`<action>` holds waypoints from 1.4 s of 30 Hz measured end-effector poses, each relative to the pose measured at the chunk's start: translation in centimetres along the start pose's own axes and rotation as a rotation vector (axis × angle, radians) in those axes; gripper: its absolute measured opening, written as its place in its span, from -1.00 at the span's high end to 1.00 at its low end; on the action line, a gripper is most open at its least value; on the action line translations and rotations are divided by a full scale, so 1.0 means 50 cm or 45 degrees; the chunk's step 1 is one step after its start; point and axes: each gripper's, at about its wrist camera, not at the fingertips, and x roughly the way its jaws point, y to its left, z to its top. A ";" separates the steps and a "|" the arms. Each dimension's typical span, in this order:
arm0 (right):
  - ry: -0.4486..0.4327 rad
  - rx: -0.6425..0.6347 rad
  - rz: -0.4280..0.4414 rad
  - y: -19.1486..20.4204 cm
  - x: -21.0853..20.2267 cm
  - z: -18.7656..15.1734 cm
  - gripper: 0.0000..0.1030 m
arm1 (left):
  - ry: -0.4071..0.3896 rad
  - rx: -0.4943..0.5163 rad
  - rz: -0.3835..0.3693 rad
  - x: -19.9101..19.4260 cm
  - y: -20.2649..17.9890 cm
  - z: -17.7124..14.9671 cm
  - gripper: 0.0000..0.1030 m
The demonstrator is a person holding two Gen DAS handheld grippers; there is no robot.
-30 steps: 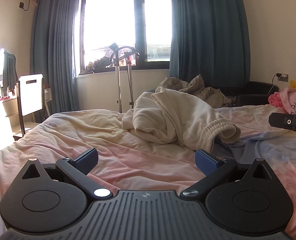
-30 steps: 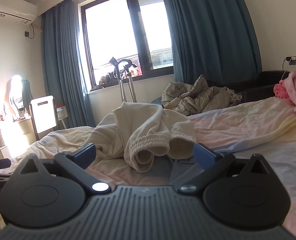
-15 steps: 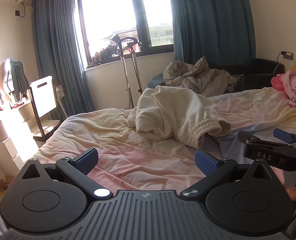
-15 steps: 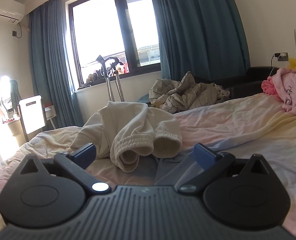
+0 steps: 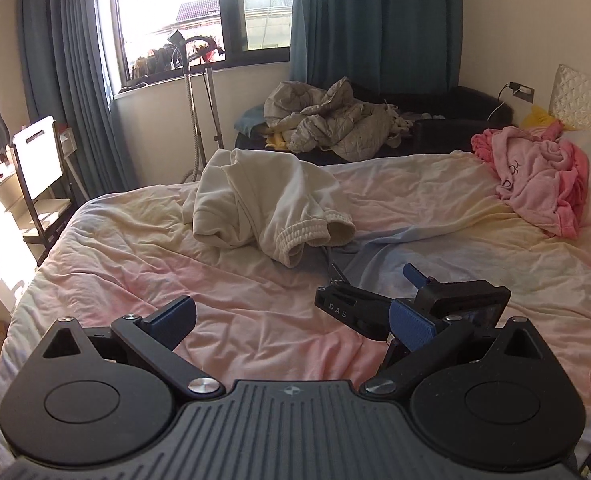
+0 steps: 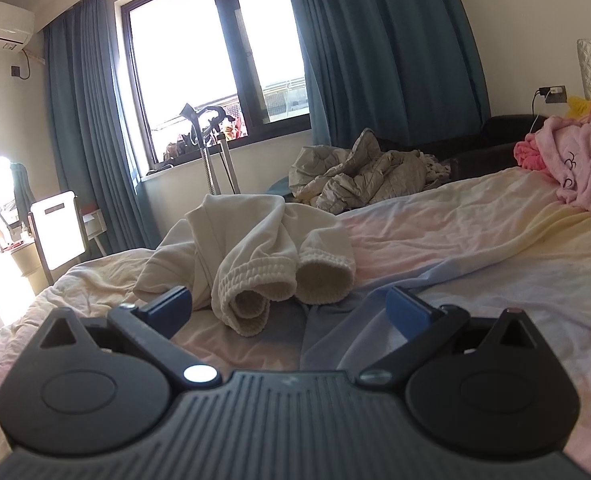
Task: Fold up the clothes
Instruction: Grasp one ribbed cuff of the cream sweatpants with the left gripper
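Daylight enters through the dark-framed glass window (image 6: pixel 215 76), which is overexposed to white. Glare washes out the left edge in both views. Fisheye distortion bows the teal fabric curtains (image 6: pixel 387 56). Corners vignette dark. Focus is sharp overall.

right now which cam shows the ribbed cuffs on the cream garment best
The right wrist view: the cream garment lies close ahead, both ribbed cuffs opening toward the lens. The left wrist view shows them farther off and more side-on.
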 end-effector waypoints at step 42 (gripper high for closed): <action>-0.020 0.200 -0.079 -0.053 -0.022 0.031 -1.00 | -0.100 -0.213 -0.146 0.192 0.164 0.053 -1.00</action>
